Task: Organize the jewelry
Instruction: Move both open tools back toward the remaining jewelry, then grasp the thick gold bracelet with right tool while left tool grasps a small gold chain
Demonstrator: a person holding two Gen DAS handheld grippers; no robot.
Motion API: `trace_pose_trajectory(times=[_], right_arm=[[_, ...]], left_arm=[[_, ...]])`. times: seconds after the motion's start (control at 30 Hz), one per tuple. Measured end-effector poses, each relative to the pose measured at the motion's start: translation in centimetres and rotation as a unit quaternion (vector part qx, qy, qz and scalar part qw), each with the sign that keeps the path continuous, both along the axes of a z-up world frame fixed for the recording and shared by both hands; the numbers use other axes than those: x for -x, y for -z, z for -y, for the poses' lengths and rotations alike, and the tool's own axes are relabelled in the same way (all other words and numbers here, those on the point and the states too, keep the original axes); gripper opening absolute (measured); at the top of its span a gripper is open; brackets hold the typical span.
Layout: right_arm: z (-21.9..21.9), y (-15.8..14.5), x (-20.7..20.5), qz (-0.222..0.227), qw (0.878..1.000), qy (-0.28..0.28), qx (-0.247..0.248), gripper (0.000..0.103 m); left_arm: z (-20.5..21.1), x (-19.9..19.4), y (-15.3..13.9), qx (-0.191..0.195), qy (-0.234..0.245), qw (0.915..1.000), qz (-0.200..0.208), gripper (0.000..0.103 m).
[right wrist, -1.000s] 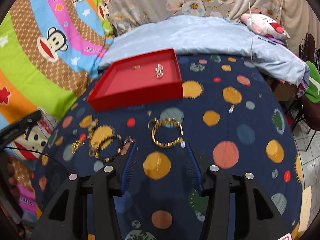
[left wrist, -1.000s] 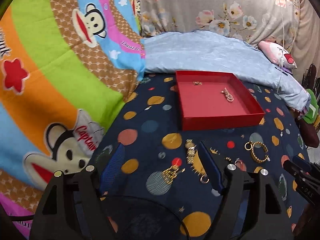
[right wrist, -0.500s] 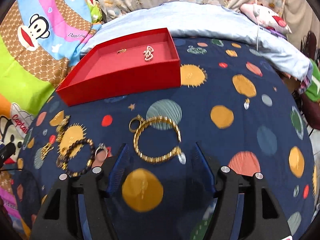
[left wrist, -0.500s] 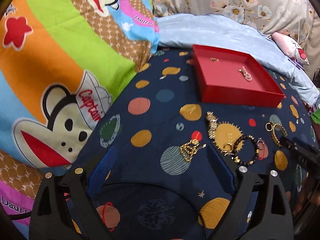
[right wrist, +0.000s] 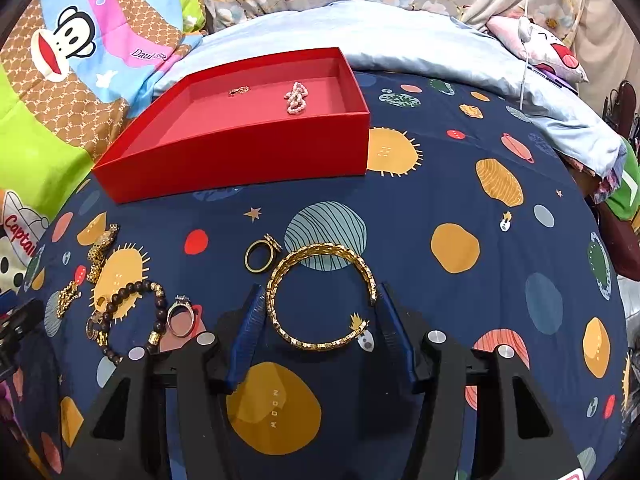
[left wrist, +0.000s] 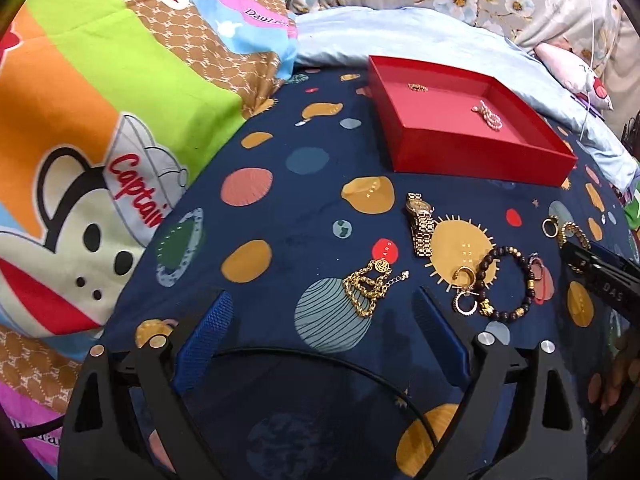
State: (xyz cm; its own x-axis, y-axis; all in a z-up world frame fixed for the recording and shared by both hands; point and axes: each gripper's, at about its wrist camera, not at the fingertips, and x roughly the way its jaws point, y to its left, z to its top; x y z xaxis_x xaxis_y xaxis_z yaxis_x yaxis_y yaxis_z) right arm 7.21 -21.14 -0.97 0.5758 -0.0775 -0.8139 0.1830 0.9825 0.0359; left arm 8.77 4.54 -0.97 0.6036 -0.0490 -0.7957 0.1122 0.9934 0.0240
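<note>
A red tray (right wrist: 240,168) (left wrist: 476,160) sits at the back of the planet-print sheet and holds a pearl piece (right wrist: 296,98) and a small gold piece (right wrist: 239,91). My right gripper (right wrist: 320,294) is open, its blue fingers on either side of a gold woven bangle (right wrist: 320,296) lying on the sheet. A gold ring (right wrist: 260,256) lies just beyond it. My left gripper (left wrist: 324,304) is open and empty, just short of a gold chain (left wrist: 370,284).
A gold watch (left wrist: 421,224), a dark bead bracelet (left wrist: 508,280), hoop earrings (left wrist: 464,288) and a silver ring (right wrist: 181,316) lie on the sheet. A colourful monkey-print blanket (left wrist: 100,120) rises at the left. A pale blue cover (right wrist: 400,36) lies behind the tray.
My right gripper has moved forward so the gold bangle now lies between its fingers. My left gripper has drawn back and left, away from the jewelry.
</note>
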Motion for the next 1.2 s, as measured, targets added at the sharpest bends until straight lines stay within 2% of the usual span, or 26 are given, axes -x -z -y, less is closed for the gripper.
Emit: trace_pose_trajectory(times=[0.1,0.2,0.3,0.43,0.6,0.67,0.7,0.8,0.93,1.03,1.2], right_arm=[[0.1,-0.3,0.6,0.003,1.000,0.003,-0.011,0.055],[0.3,-0.8,1.3,0.008,1.000,0.011,-0.024,0.055],[0.5,-1.4,2.2,0.014,0.999,0.016,-0.034,0.055],[0.7,-2.1,3.1,0.021,0.998,0.022,-0.048,0.055],[0.7,-3.1,3.8,0.027,0.998,0.023,-0.055,0.055],[0.7,-3.4,3.9,0.028,0.998,0.022,-0.056,0.055],[0.7,-3.5,3.9,0.028,0.998,0.022,-0.056,0.055],[0.8,-3.7,4.0,0.030,0.998,0.023,-0.059,0.055],[0.6,-3.9,4.0,0.030,0.998,0.023,-0.060,0.055],[0.5,-4.1,4.2,0.030,0.997,0.022,-0.061,0.055],[0.0,-4.7,4.7,0.035,0.997,0.014,-0.064,0.055]], left_arm=[[0.4,-0.5,0.6,-0.001,0.006,1.0000,0.000,0.087],[0.5,-0.8,0.7,0.003,0.008,1.0000,-0.003,0.077],[0.0,-0.7,-0.5,0.025,0.006,0.9996,0.009,0.077],[0.4,-1.5,-0.2,0.013,0.014,0.9998,0.007,0.076],[0.7,-2.4,1.3,0.021,0.026,0.9993,-0.017,0.059],[0.8,-2.5,1.9,0.023,0.030,0.9990,-0.024,0.047],[0.9,-2.5,2.0,0.021,0.029,0.9991,-0.023,0.047],[1.0,-2.2,2.1,0.016,0.032,0.9993,-0.014,0.034],[1.2,-2.1,2.0,0.023,0.042,0.9987,-0.015,0.007],[0.7,-2.0,1.6,0.053,0.046,0.9972,-0.026,0.007],[0.1,-1.3,0.4,0.078,0.047,0.9955,-0.024,0.007]])
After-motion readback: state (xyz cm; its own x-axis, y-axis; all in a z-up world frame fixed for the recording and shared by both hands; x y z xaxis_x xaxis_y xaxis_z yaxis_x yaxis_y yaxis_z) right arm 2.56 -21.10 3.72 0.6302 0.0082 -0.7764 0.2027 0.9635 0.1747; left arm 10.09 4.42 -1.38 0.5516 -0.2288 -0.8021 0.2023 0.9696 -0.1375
